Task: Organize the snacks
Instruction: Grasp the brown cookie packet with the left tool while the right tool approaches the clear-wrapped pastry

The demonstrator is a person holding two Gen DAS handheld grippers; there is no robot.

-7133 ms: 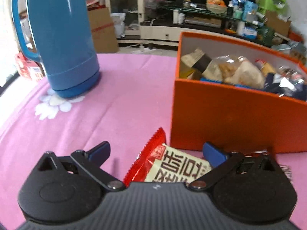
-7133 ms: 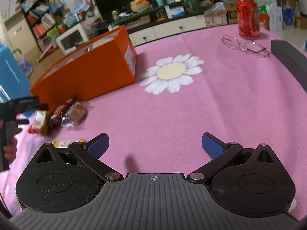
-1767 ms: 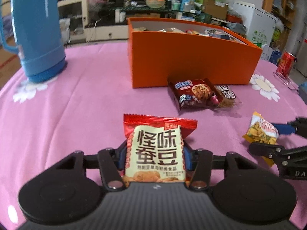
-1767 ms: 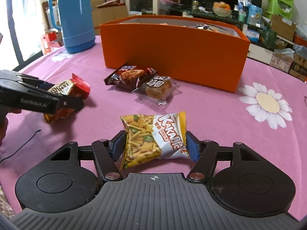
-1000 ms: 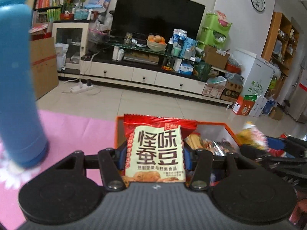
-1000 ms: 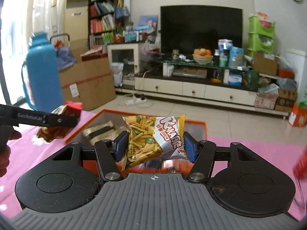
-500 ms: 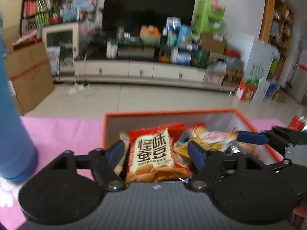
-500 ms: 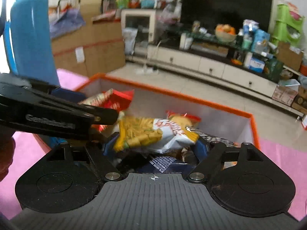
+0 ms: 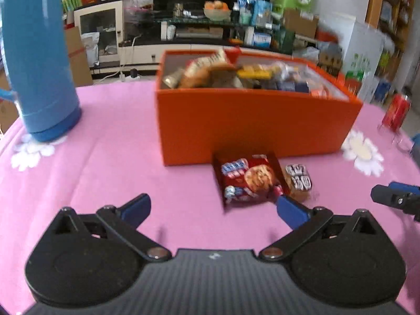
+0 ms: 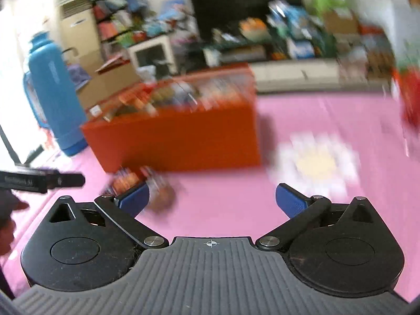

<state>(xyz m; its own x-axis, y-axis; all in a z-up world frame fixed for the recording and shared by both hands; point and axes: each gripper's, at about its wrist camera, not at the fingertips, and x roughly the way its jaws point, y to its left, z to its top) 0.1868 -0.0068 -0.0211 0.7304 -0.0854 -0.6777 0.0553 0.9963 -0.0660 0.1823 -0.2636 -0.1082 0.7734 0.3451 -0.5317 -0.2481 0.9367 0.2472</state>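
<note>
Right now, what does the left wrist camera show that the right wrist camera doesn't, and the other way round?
Only the left wrist view shows the two packets on the cloth sharply: a red cookie packet and a small clear-wrapped cake.

Only the right wrist view shows the blue flask's lid and a fingertip at the left edge.

Both show the orange box full of snacks, the blue flask, the pink tablecloth, and each camera's own gripper (left gripper, right gripper), opening with nothing between its fingers.
</note>
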